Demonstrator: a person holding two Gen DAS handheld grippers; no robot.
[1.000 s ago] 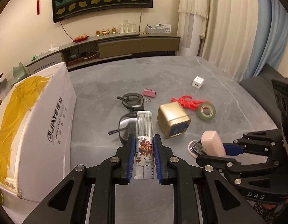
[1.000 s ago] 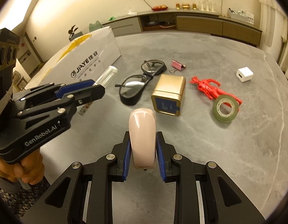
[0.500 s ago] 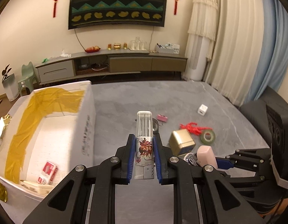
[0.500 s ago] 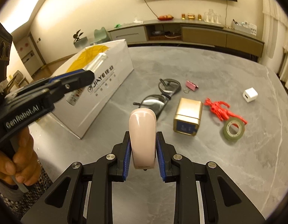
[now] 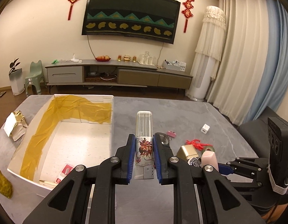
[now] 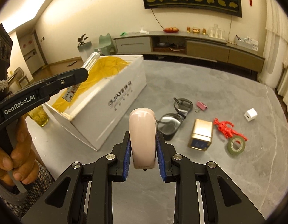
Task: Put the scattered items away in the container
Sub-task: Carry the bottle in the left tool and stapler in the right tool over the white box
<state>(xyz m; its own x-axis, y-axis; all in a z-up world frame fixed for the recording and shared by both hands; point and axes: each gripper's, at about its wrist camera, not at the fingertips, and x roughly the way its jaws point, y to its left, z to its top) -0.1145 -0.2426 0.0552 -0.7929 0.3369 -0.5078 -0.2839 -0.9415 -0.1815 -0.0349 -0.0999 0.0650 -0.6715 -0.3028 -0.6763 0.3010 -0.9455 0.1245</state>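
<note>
Clear tube (image 5: 144,143) in left tongs (image 5: 144,158).

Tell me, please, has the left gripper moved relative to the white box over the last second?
Yes. The left gripper, shut on the clear tube, has risen and swung toward the white box; in the right wrist view it now hangs above the box's open top.

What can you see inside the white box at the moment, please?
Inside the box, yellow tape lines the walls. A red-and-white packet and some pale flat items lie at the near corner. The near wall and left tongs hide the rest.
</note>
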